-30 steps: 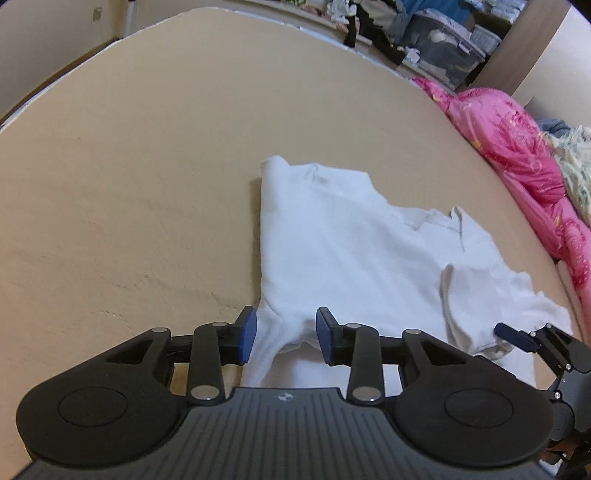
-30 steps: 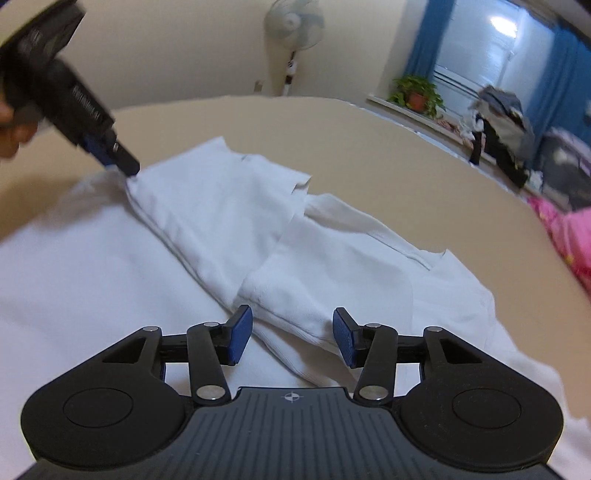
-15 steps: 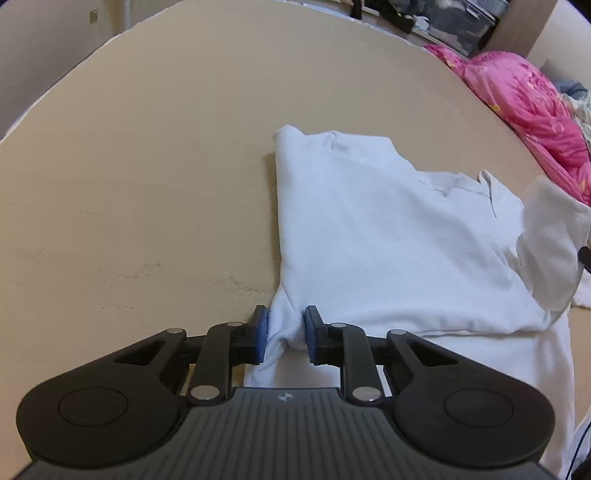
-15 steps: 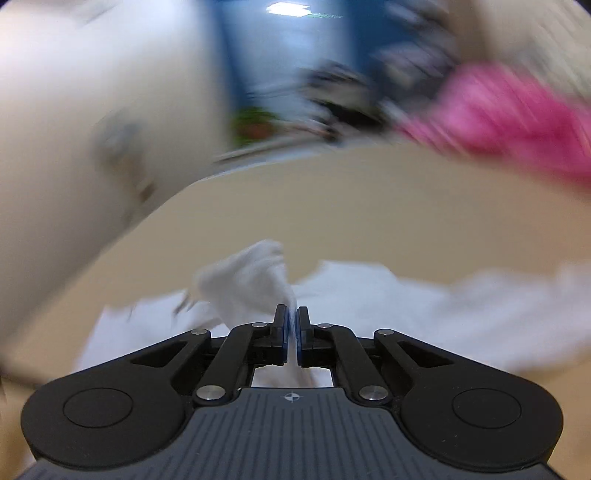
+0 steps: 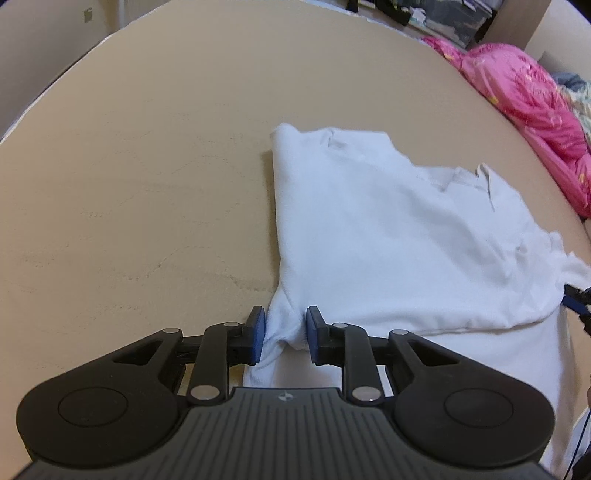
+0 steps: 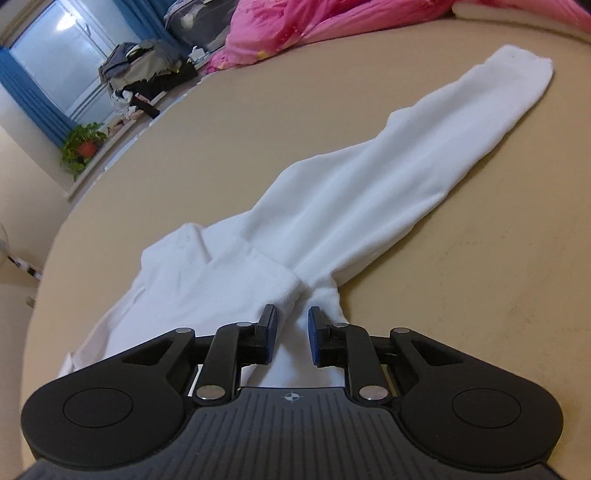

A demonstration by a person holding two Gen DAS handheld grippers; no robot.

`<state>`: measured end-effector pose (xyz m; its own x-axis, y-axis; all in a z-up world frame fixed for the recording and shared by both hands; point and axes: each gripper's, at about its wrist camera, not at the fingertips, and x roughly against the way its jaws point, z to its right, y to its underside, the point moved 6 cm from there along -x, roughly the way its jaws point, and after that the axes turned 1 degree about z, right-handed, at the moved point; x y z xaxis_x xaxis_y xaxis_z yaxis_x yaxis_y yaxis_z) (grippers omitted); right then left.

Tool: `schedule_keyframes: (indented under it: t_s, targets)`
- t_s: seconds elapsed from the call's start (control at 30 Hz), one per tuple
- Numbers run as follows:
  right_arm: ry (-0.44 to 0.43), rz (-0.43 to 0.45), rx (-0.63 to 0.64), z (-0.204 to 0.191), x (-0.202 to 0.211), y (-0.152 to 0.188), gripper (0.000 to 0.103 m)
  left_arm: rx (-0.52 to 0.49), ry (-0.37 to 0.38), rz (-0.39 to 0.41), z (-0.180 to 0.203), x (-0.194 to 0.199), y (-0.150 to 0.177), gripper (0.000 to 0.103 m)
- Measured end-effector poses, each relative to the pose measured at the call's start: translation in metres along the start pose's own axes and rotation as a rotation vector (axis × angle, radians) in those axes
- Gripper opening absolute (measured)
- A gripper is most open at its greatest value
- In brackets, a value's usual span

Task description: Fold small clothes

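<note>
A small white shirt [image 5: 388, 240] lies partly folded on the tan bed surface [image 5: 147, 166]. My left gripper [image 5: 283, 334] is at its near left corner, jaws partly open with a bunched bit of cloth between the pads. In the right wrist view the same shirt [image 6: 369, 192] stretches away as a long folded strip. My right gripper [image 6: 291, 334] is at its near end, jaws open, cloth lying between the pads and not clamped. The tip of the right gripper shows at the right edge of the left wrist view [image 5: 576, 302].
A pink quilt [image 5: 524, 99] lies along the bed's far right side and also shows in the right wrist view [image 6: 295, 26]. Storage boxes and piled clothes [image 6: 147, 66] stand beyond the bed. A potted plant [image 6: 83, 142] sits by the window.
My right gripper carried the sleeve across, laid it down and opened. My left gripper's jaws widened slightly around the corner of the shirt. The sleeve flap now lies flat.
</note>
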<state>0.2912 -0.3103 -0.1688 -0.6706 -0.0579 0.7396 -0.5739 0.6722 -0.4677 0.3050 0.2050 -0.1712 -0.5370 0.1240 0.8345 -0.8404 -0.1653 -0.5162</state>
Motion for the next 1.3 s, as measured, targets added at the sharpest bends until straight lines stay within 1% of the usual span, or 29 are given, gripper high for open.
schedule_keyframes:
  t_s: [0.07,0.17,0.23,0.27,0.3,0.37,0.4,0.43,0.5,0.57,0.6,0.63,0.67,0.7,0.73,0.77,0.8,0.83,0.87,0.9,0.93,0.97,1.0,1.07,1.13,1.17,1.27,1.3]
  targets:
    - [-0.035,-0.03,0.004,-0.001,-0.009,-0.003,0.019,-0.003,0.008,0.017,0.003,0.004,-0.002,0.025]
    - [-0.06,-0.048,0.001,0.001,-0.019,-0.01,0.019,-0.017,-0.008,0.008,0.005,0.001,0.001,0.025]
    - [-0.073,-0.044,-0.005,0.001,-0.015,-0.013,0.015,-0.025,-0.021,0.002,0.006,-0.002,0.002,0.026]
    - [-0.087,-0.029,-0.009,0.0,-0.01,-0.015,0.011,-0.029,-0.024,0.002,0.005,-0.003,0.002,0.026]
    - [-0.107,0.007,-0.009,0.0,0.001,-0.018,0.009,-0.031,-0.024,0.001,0.005,-0.003,0.002,0.026]
    - [-0.136,0.112,0.016,-0.008,0.028,-0.024,0.008,-0.035,-0.027,-0.005,0.004,-0.002,0.002,0.027]
    - [-0.13,0.139,0.014,-0.007,0.035,-0.025,0.008,-0.038,-0.03,-0.009,0.003,-0.003,0.002,0.029]
    - [-0.108,0.139,0.003,-0.002,0.038,-0.024,0.008,-0.04,-0.032,-0.011,0.003,-0.003,0.002,0.03]
    - [-0.001,0.077,-0.002,0.014,0.028,-0.018,0.009,-0.041,-0.037,-0.017,0.004,-0.003,0.002,0.03]
    - [0.043,0.011,-0.033,0.029,0.02,-0.012,0.009,-0.039,-0.041,-0.001,0.007,0.002,0.0,0.03]
    - [0.052,0.035,-0.015,0.029,0.023,-0.015,0.012,-0.048,-0.036,0.025,0.011,0.007,-0.002,0.03]
    - [0.053,0.096,0.033,0.025,0.032,-0.02,0.013,-0.063,-0.025,0.051,0.016,0.012,-0.004,0.03]
    - [0.045,0.158,0.083,0.019,0.041,-0.025,0.013,-0.078,-0.009,0.072,0.022,0.016,-0.005,0.03]
    - [0.01,0.191,0.112,0.014,0.045,-0.029,0.013,-0.092,0.01,0.088,0.028,0.019,-0.006,0.03]
    - [-0.041,0.179,0.117,0.012,0.043,-0.031,0.013,-0.106,0.03,0.093,0.032,0.018,-0.005,0.03]
    - [-0.1,0.103,0.1,0.013,0.032,-0.03,0.018,-0.119,0.037,0.079,0.035,0.014,-0.003,0.03]
    - [-0.129,-0.012,0.085,0.016,0.017,-0.026,0.02,-0.133,0.017,0.043,0.035,0.004,0.001,0.03]
    - [-0.095,-0.139,0.09,0.024,0.0,-0.021,0.018,-0.144,-0.004,0.009,0.033,-0.006,0.006,0.027]
    - [-0.062,-0.151,0.07,0.036,-0.003,-0.023,0.0,-0.159,-0.007,0.005,0.033,-0.012,0.009,0.027]
    - [-0.051,-0.123,0.029,0.044,-0.001,-0.03,0.003,-0.174,-0.008,0.012,0.035,-0.013,0.009,0.027]
    - [-0.035,-0.082,0.025,0.049,0.005,-0.042,0.008,-0.176,-0.009,0.009,0.036,-0.012,0.008,0.027]
    - [-0.024,-0.008,0.057,0.053,0.015,-0.059,0.016,-0.172,-0.005,0.007,0.037,-0.012,0.007,0.027]
    - [-0.017,0.054,0.079,0.058,0.021,-0.072,0.03,-0.169,-0.004,0.006,0.036,-0.012,0.007,0.027]
    - [-0.003,0.14,0.084,0.077,0.03,-0.102,0.042,-0.186,-0.009,0.008,0.038,-0.013,0.008,0.028]
    - [0.023,0.168,0.063,0.107,0.024,-0.125,0.042,-0.193,-0.013,0.01,0.041,-0.014,0.009,0.028]
    - [0.051,0.176,0.041,0.127,0.021,-0.137,0.042,-0.195,-0.015,0.011,0.041,-0.014,0.009,0.029]
    - [0.095,0.177,-0.051,0.185,0.004,-0.16,0.042,-0.2,-0.016,0.014,0.044,-0.015,0.009,0.03]
    - [0.101,0.175,-0.074,0.198,-0.003,-0.164,0.042,-0.2,-0.014,0.015,0.042,-0.014,0.009,0.03]
